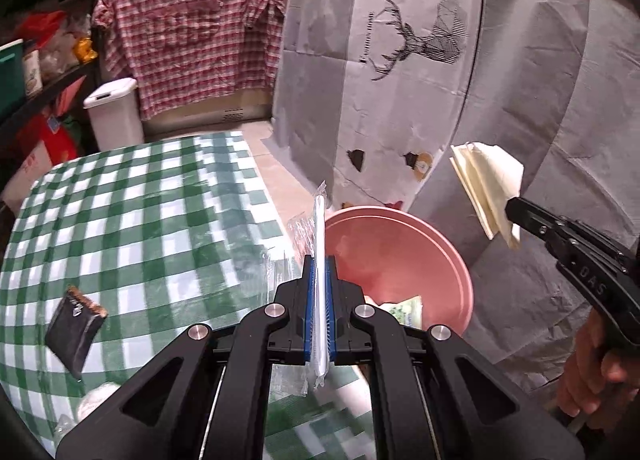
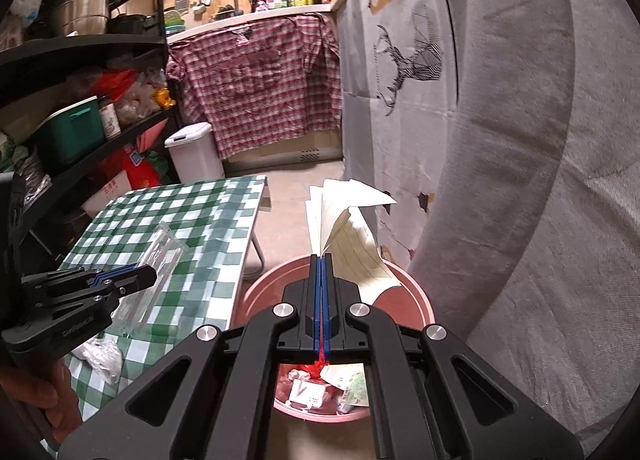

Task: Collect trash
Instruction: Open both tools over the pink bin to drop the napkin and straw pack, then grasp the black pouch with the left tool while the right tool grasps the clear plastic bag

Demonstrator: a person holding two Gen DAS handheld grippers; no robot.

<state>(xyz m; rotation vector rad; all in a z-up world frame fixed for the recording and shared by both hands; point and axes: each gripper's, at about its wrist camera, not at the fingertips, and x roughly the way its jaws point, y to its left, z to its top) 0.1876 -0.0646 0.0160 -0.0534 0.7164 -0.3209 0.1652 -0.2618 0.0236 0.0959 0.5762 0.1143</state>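
Closest in left wrist view: left gripper [image 1: 319, 284], blue pads pinched tight on a clear plastic wrapper [image 1: 316, 228] w/ a white stick-like strip inside, wrapper standing upright above the fingertips & hanging out below them. Just beyond & right of it: pink bin [image 1: 448, 260] on the floor beside the table, some paper scraps visible at its bottom. At right edge: right gripper [image 1: 512, 210], fingers clamped shut on a folded wad of cream paper [image 1: 486, 188], held up in the air above & right of the bin; a hand [image 1: 596, 384] grips its handle low right. Left of centre: table w/ green-white checked cloth [image 1: 132, 212]; a dark flat packet [image 1: 76, 324] lying on it near the front-left, crumpled clear plastic [image 1: 94, 400] by the near edge. From right wrist view: same paper [image 2: 348, 232], lined & yellowish, fanning up from the pressed-together blue pads, directly over the pink bin [image 2: 256, 292]; inside the bin, mixed trash incl. red scrap, white card, green-printed paper. At left, left gripper [image 2: 150, 275] w/ the wrapper [image 2: 158, 272] over the table's right edge, near the bin but not over it. Further back: white lidded bin [image 2: 196, 152] on the floor, red plaid shirt [image 2: 256, 88] hung over a counter front, black shelves [image 2: 80, 48] w/ pots & boxes at left. Right side: grey-white sheet w/ a deer print [image 2: 404, 60] draped top to floor.
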